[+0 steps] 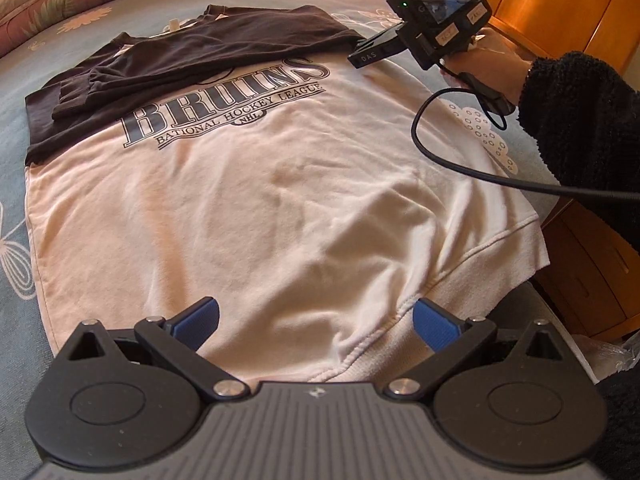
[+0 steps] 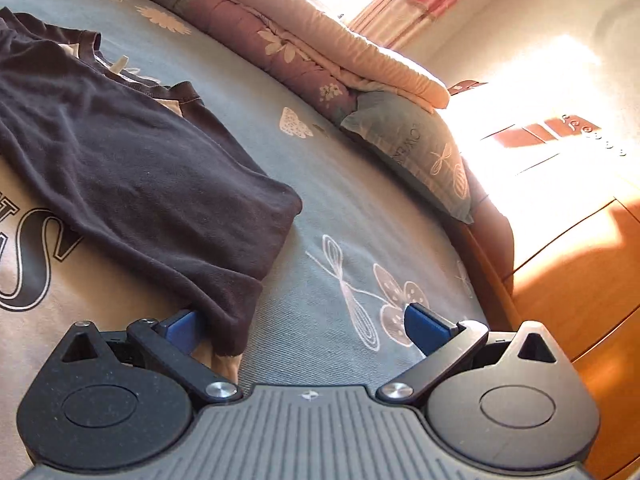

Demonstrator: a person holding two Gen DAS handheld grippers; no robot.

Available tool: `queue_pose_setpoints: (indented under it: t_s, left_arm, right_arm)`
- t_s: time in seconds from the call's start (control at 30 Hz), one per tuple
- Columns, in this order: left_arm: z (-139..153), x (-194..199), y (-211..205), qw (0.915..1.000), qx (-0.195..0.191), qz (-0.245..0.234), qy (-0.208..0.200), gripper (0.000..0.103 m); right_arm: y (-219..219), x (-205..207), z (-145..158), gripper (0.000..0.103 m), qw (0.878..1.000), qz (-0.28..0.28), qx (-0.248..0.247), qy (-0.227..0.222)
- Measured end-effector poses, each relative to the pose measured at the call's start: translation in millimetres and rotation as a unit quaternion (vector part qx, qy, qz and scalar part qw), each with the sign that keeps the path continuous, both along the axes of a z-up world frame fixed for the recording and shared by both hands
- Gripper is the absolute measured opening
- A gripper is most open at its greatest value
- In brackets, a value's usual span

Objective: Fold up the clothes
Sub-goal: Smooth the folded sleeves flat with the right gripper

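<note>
A cream sweatshirt [image 1: 256, 208] with dark sleeves and a "BRUINS" print lies flat on the bed, both dark sleeves [image 1: 192, 60] folded across its chest. My left gripper [image 1: 316, 322] is open just above the ribbed hem [image 1: 472, 264] near me, holding nothing. In the left wrist view the right gripper [image 1: 374, 50] is held by a hand at the sweatshirt's far right shoulder. In the right wrist view my right gripper [image 2: 304, 328] stands open, its left pad beside the folded dark shoulder [image 2: 160, 184], the other pad over the bedsheet.
The bed has a grey-blue floral sheet [image 2: 360, 240]. A folded floral quilt [image 2: 320, 40] and a pillow [image 2: 420, 152] lie at the head. A wooden cabinet [image 1: 560, 4] and bed frame [image 2: 580, 300] stand to the right. A black cable [image 1: 460, 160] trails from the right gripper over the sweatshirt's edge.
</note>
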State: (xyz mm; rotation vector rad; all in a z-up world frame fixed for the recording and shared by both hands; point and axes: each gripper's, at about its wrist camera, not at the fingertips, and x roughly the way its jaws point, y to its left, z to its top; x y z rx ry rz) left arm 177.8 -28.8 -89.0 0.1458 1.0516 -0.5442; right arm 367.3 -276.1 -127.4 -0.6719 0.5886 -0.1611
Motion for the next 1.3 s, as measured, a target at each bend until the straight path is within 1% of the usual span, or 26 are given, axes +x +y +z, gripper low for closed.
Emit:
queue_pose_setpoints:
  t_s: [0.03, 0.1, 0.2, 0.27, 0.33, 0.4, 0.47, 0.53, 0.57, 0.67, 0.73, 0.8, 0.87, 0.9, 0.93, 0.97, 1.0, 1.07, 1.13, 1.17, 1.2, 1.23, 1.27, 1.3]
  left_arm:
    - [0, 0, -1, 1.0, -0.001, -0.001, 0.0, 0.102]
    - [0, -1, -1, 1.0, -0.004, -0.003, 0.001, 0.102]
    - [-1, -2, 1, 1.0, -0.002, -0.004, 0.002, 0.102]
    - [-1, -3, 4, 1.0, -0.004, -0.001, 0.001, 0.102]
    - [1, -4, 8, 1.0, -0.01, 0.002, -0.001, 0.102]
    - [2, -4, 12, 0.9999, -0.012, 0.006, -0.003, 0.102]
    - [3, -3, 15, 0.9999, -0.014, 0.009, -0.006, 0.102]
    - [4, -2, 17, 0.9998, -0.016, 0.011, -0.01, 0.102]
    - [5, -1, 18, 0.9997, -0.018, 0.011, -0.012, 0.102]
    - [5, 5, 19, 0.9997, -0.021, 0.009, -0.013, 0.102]
    - [5, 9, 19, 0.9998, -0.013, 0.007, -0.015, 0.102]
    - [5, 14, 22, 0.9998, -0.005, 0.008, -0.02, 0.102]
    - [6, 20, 29, 0.9996, -0.004, 0.015, -0.022, 0.102]
    - [5, 22, 32, 0.9996, -0.005, 0.019, -0.022, 0.102]
    - [5, 25, 35, 0.9995, -0.006, 0.022, -0.021, 0.102]
    - [4, 27, 37, 0.9995, -0.007, 0.024, -0.02, 0.102]
    - [3, 29, 40, 0.9994, -0.008, 0.027, -0.019, 0.102]
    - [1, 34, 42, 0.9994, -0.006, 0.028, -0.021, 0.102]
    - [2, 36, 42, 0.9992, -0.011, 0.031, -0.024, 0.102]
    - [2, 37, 42, 0.9991, -0.015, 0.033, -0.023, 0.102]
    - [3, 38, 43, 0.9989, -0.021, 0.035, -0.022, 0.102]
    - [3, 39, 43, 0.9988, -0.026, 0.037, -0.021, 0.102]
    - [3, 39, 43, 0.9987, -0.028, 0.037, -0.02, 0.102]
    - [2, 39, 42, 0.9987, -0.03, 0.036, -0.018, 0.102]
  right_arm:
    - [-7, 0, -1, 0.103, 1.0, -0.015, 0.002, -0.003]
    - [-30, -2, 0, 0.103, 0.997, -0.038, 0.066, 0.0]
    - [-58, -5, 0, 0.103, 0.983, -0.073, 0.167, 0.011]
    - [-62, -5, 2, 0.103, 0.977, -0.089, 0.193, 0.021]
    - [-56, -7, 4, 0.103, 0.978, -0.091, 0.186, 0.034]
    - [-48, -12, 7, 0.103, 0.982, -0.085, 0.163, 0.048]
    - [-43, -17, 14, 0.103, 0.985, -0.076, 0.15, 0.046]
    - [-41, -22, 27, 0.103, 0.985, -0.065, 0.159, 0.026]
    - [-41, -19, 35, 0.103, 0.983, -0.061, 0.172, 0.019]
    - [-35, 7, 50, 0.103, 0.975, -0.054, 0.215, 0.017]
    - [-27, 31, 49, 0.103, 0.97, -0.051, 0.236, 0.029]
    - [-25, 52, 39, 0.103, 0.963, -0.057, 0.258, 0.059]
    - [-27, 62, 22, 0.103, 0.961, -0.068, 0.251, 0.092]
    - [-31, 62, 12, 0.103, 0.965, -0.079, 0.23, 0.099]
    - [-40, 58, 6, 0.103, 0.967, -0.081, 0.221, 0.095]
    - [-52, 53, 5, 0.103, 0.965, -0.083, 0.234, 0.088]
    - [-65, 50, 6, 0.103, 0.96, -0.098, 0.247, 0.087]
    - [-78, 48, 14, 0.103, 0.961, -0.131, 0.231, 0.079]
    - [-79, 47, 27, 0.103, 0.962, -0.119, 0.235, 0.07]
    - [-80, 48, 37, 0.103, 0.957, -0.094, 0.267, 0.069]
    - [-79, 52, 46, 0.103, 0.942, -0.066, 0.32, 0.076]
    - [-78, 57, 54, 0.103, 0.922, -0.038, 0.375, 0.086]
    - [-76, 63, 58, 0.103, 0.896, -0.013, 0.431, 0.102]
    - [-73, 72, 58, 0.103, 0.865, 0.008, 0.486, 0.124]
